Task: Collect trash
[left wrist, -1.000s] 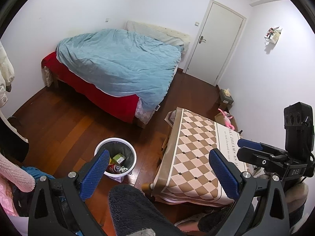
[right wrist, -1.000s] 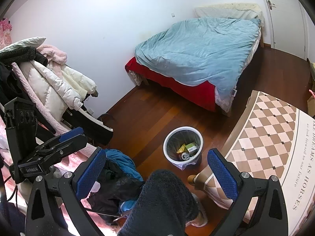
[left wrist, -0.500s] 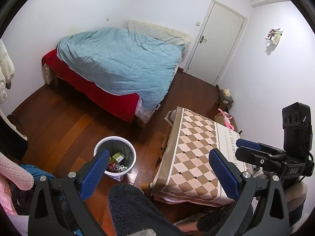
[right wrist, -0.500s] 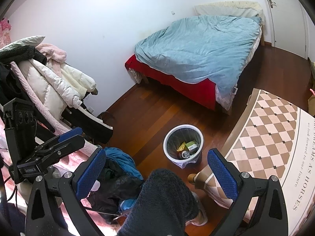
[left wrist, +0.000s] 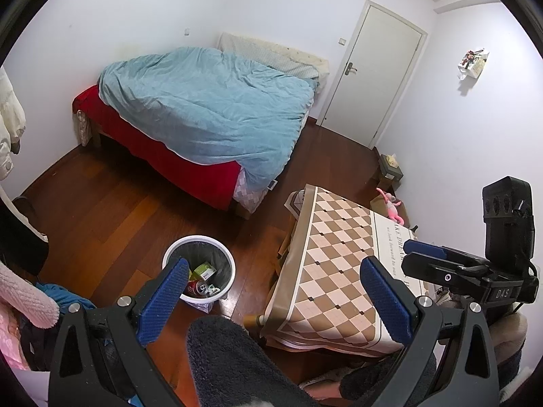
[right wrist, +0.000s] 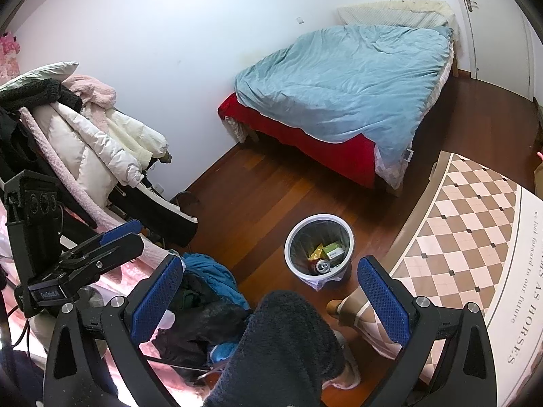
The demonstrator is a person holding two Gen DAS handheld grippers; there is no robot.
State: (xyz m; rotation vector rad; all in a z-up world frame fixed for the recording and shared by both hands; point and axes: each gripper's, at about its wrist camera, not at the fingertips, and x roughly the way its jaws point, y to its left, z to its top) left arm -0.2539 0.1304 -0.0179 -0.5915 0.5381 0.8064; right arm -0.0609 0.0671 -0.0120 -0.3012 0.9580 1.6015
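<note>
Door (left wrist: 373,74) and wall ornament (left wrist: 472,62) left-view only; coat pile (right wrist: 85,129) right-view only.

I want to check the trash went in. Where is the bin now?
The bin stands on the wooden floor at the centre of the right wrist view, between the checked table and the clothes pile, near the bed's foot.

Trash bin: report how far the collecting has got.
Done: the trash bin already holds a can, a green box and a yellow wrapper. In hand: nothing; the left gripper and right gripper have open, empty jaws. Left: no loose trash visible on floor or tablecloth.
</note>
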